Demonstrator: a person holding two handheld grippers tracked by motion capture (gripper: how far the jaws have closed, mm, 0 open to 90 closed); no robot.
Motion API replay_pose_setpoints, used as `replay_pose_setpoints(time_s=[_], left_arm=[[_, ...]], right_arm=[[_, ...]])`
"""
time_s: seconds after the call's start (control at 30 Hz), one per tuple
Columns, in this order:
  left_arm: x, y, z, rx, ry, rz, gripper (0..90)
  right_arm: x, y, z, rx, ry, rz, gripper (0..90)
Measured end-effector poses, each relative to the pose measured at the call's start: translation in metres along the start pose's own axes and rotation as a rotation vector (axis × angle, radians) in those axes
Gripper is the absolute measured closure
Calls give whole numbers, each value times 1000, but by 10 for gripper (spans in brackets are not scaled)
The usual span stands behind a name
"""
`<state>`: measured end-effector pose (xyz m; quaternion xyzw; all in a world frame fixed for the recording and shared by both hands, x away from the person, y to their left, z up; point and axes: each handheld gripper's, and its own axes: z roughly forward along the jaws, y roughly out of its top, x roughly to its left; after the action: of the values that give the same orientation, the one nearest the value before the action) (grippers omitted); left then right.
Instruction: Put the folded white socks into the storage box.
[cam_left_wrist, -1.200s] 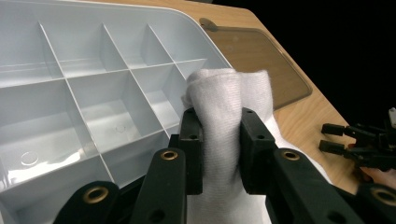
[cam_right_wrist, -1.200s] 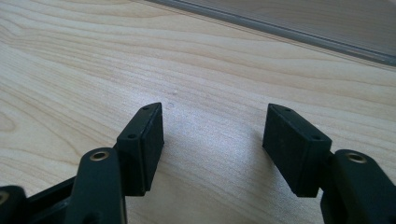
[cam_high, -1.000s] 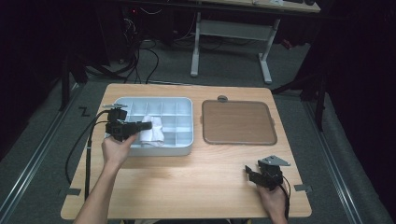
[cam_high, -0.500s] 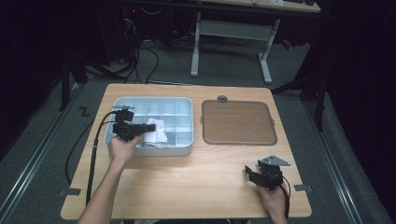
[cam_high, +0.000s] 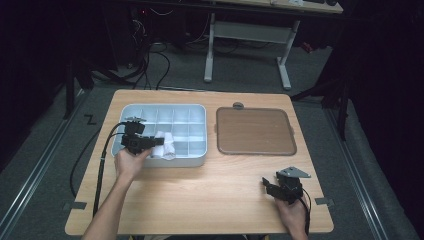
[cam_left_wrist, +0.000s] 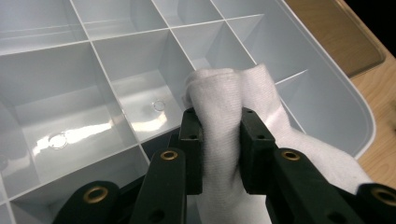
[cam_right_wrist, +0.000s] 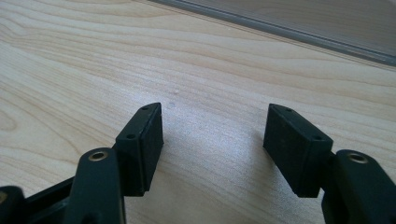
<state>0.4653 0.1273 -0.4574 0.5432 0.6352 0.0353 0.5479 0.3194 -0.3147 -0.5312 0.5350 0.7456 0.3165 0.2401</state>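
A white cloth (cam_left_wrist: 233, 107) is pinched between the pads of my left gripper (cam_left_wrist: 219, 116), which is shut on it over a pale grey compartment tray (cam_left_wrist: 327, 93). From above, the cloth (cam_high: 165, 145) hangs into the tray's (cam_high: 165, 109) front row, with the left gripper (cam_high: 159, 141) just inside the tray's near edge. My right gripper (cam_high: 268, 184) rests low over the bare wooden table (cam_high: 210, 195) near the front right corner. Its jaws stand open with nothing between them, the right gripper (cam_right_wrist: 214, 123) looking along the wood grain.
A brown flat lid or tray (cam_high: 254, 131) lies to the right of the compartment tray, its edge (cam_right_wrist: 280, 28) showing ahead of the right gripper. A black cable (cam_high: 102, 165) trails from the left gripper off the table's left front.
My left gripper has sunk with the cloth, toward the near edge of the tray. The right gripper has stayed put.
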Motion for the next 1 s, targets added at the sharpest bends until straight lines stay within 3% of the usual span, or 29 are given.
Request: replay_pose_setpoints(time_s=[0.37, 1.0], left_arm=[[4, -4, 2, 6, 30, 59, 743], [6, -9, 5, 17, 61, 95, 744]], right_arm=[[0, 0, 0, 0, 1, 0, 382], [0, 0, 0, 0, 2, -3, 381]])
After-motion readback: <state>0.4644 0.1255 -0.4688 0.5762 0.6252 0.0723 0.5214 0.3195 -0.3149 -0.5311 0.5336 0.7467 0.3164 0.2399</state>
